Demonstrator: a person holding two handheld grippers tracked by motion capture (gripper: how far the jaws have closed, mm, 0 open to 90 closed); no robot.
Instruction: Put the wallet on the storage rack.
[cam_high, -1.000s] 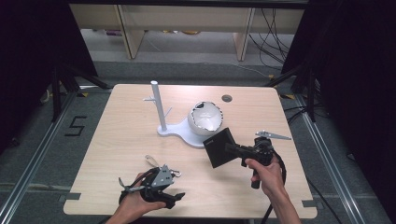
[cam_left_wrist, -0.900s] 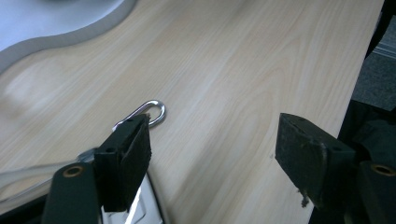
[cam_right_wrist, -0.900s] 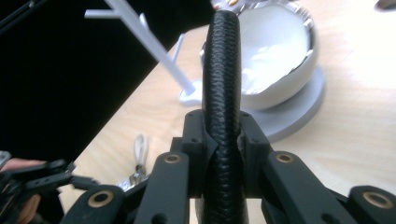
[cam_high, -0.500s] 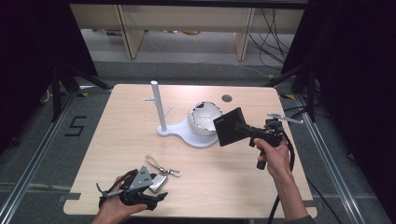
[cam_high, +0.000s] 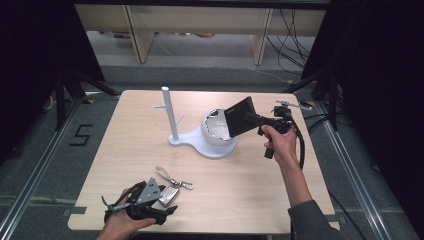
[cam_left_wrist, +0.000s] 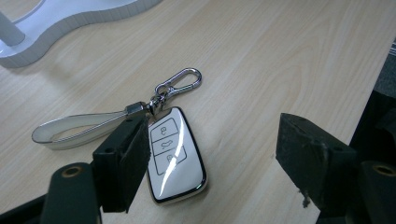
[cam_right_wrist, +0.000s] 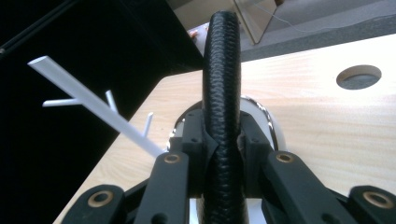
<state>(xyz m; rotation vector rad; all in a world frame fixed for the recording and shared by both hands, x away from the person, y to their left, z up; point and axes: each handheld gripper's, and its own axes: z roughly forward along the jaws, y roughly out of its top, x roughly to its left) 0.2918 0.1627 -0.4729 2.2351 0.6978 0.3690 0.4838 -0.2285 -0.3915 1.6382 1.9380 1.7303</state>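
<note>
A black wallet (cam_high: 241, 116), clamped edge-on in the right claw (cam_high: 256, 120), has been carried up and farther across the desk (cam_high: 300, 195) and is now held over the white bowl (cam_high: 216, 131) of the stand (cam_high: 170, 120); a drop-in seems imminent. At the near left, the left claw (cam_high: 165, 207) is spread apart around a white car key (cam_left_wrist: 175, 156), untouched.

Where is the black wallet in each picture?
High view: the black wallet is right of centre, held up by the right gripper over the bowl of the white stand.
Left gripper view: the wallet is not in this picture; the stand's base is top left.
Right gripper view: the wallet stands edge-on in the middle, clamped between the jaws.
Shared landmark: the white stand, whose post is at the left here.
</note>
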